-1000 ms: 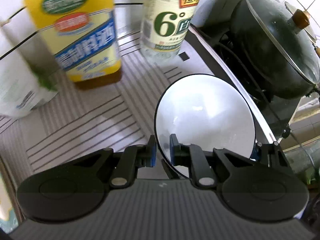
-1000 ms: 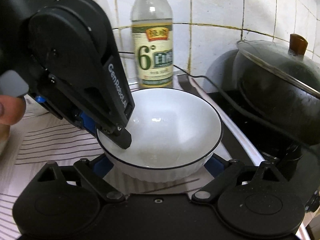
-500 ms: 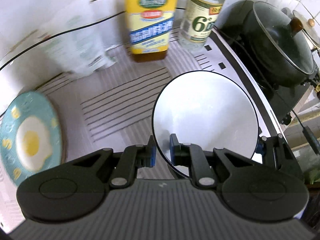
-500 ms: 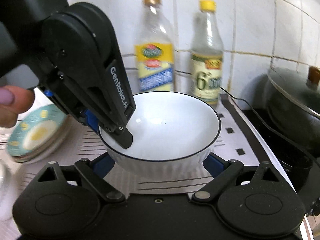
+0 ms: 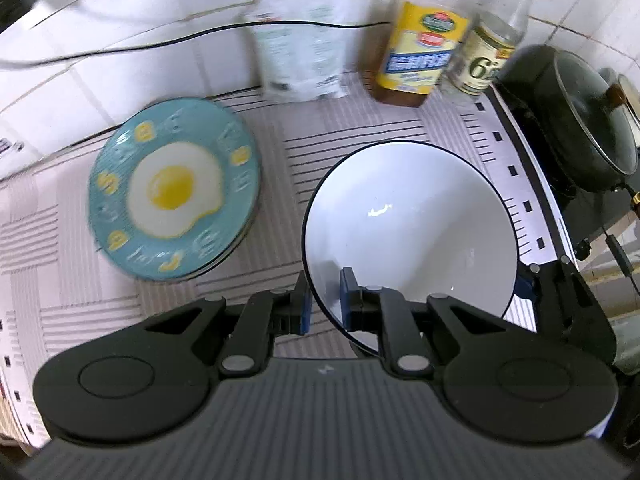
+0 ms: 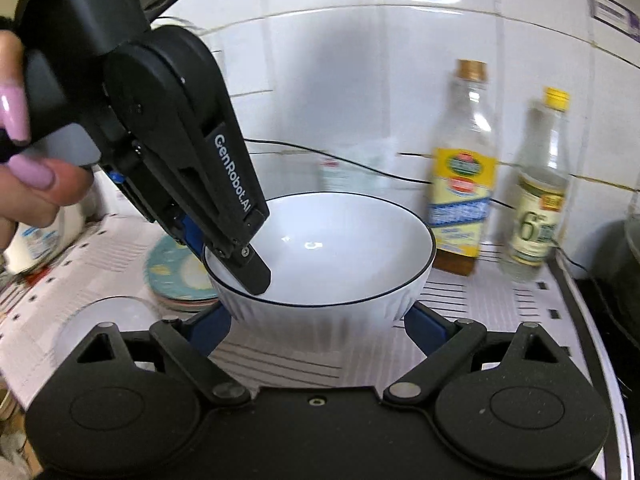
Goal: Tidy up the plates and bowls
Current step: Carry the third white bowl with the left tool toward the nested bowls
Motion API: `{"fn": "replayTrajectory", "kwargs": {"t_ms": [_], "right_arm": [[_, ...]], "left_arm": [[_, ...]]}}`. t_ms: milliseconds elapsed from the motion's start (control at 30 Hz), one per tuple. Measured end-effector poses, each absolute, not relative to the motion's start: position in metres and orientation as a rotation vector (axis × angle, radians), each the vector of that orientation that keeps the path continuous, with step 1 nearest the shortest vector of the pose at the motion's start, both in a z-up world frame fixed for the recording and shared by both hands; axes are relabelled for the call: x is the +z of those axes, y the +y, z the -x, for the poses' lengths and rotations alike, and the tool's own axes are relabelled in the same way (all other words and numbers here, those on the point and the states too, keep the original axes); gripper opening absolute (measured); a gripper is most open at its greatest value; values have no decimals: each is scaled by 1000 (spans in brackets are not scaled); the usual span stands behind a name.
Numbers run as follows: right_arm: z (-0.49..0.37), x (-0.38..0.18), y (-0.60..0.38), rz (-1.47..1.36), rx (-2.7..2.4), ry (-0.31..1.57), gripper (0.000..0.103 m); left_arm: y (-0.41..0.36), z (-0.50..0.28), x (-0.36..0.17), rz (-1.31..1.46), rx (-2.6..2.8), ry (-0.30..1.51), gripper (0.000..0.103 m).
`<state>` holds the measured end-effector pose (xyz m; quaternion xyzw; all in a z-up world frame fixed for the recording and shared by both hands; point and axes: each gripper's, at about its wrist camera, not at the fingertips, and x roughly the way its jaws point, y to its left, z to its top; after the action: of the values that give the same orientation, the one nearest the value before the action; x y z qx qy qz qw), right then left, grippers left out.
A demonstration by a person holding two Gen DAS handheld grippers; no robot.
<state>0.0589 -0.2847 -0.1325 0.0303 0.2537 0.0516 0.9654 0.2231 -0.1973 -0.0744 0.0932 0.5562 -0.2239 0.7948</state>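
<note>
Gripping round white ceramic bowl with thin black rim on both sides: left gripper pinching near rim, right gripper clamped across ribbed outer wall (bowl held above striped counter mat, beside teal fried-egg plate).

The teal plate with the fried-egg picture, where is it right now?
The teal fried-egg plate lies on the striped counter mat, left of the held white bowl in the left wrist view, below a white pouch against the tiled wall.
</note>
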Motion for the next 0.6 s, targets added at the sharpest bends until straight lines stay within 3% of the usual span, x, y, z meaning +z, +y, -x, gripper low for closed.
{"fn": "replayTrajectory", "kwargs": {"t_ms": [600], "right_arm": [[-56,-119,-219,-35,397,525,96]], "left_arm": [[-88,-206,-80,-115,-386,1216,13]]}}
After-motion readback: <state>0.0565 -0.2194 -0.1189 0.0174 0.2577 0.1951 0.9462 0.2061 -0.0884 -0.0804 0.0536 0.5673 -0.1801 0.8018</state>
